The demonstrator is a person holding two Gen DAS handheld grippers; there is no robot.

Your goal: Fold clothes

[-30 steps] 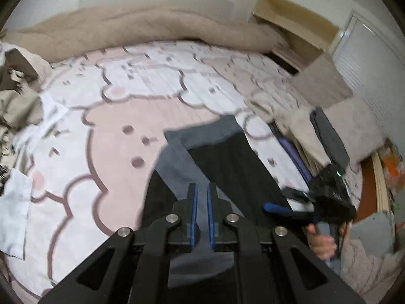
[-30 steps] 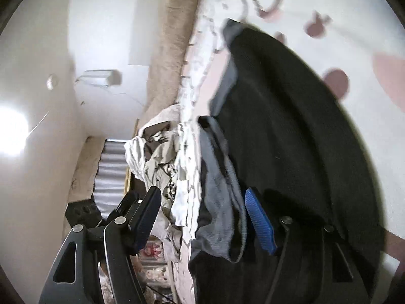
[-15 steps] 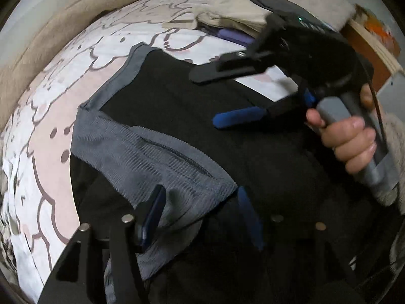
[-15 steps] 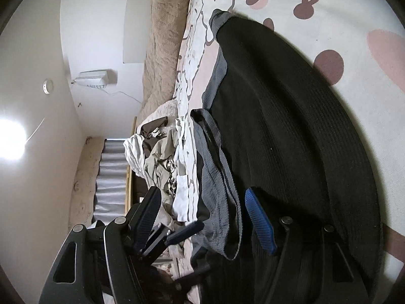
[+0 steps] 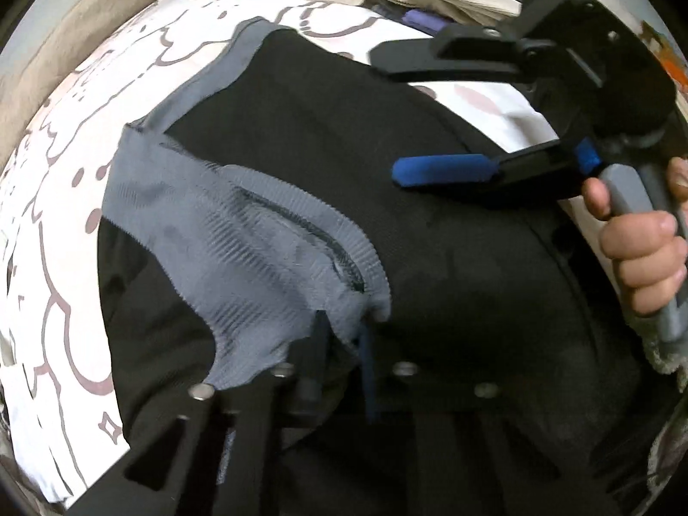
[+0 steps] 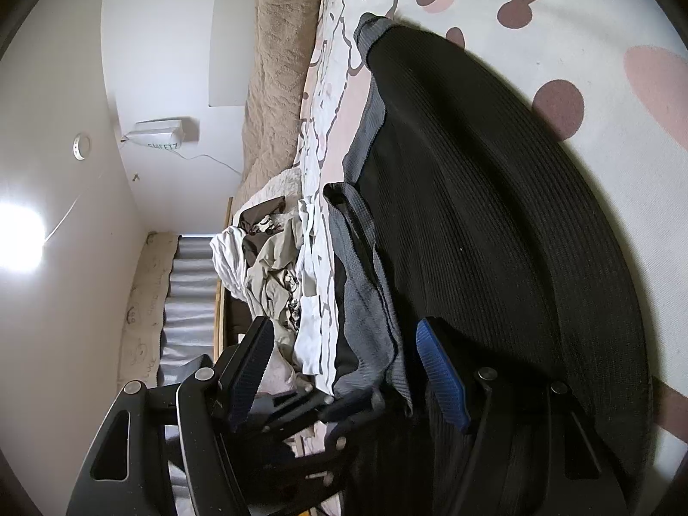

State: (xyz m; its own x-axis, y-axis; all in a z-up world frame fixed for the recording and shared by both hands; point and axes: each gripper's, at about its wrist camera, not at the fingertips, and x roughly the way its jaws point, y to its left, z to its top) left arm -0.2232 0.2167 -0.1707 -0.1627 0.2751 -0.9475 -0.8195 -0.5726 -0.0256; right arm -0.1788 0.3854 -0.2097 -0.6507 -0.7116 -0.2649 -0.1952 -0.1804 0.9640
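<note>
1. A black garment (image 5: 344, 137) with grey ribbed trim lies spread on a bed sheet (image 5: 56, 258) printed with pink cartoon shapes; it fills most of both wrist views.
2. The grey waistband (image 5: 241, 253) is folded over onto the black cloth, forming a loose flap at the garment's near end.
3. The left gripper (image 5: 342, 344) points steeply down at that flap. Its two fingers are drawn close together and the lower tip of the grey waistband sits pinched between them, so it is clenched on the cloth.
4. The right gripper (image 5: 413, 114) is held by a hand (image 5: 640, 249) at the right of the left wrist view. Its jaws stand wide apart, one black finger above and one blue-padded finger (image 5: 443, 170) below.
5. In the right wrist view the blue pad rests low against the black fabric, while the other finger hangs off the garment's edge, over the side of the bed; the pads press on nothing.
6. A heap of unfolded clothes (image 6: 266, 262) lies beyond the garment, along the bed's far side, near a beige blanket (image 6: 279, 64).
</note>
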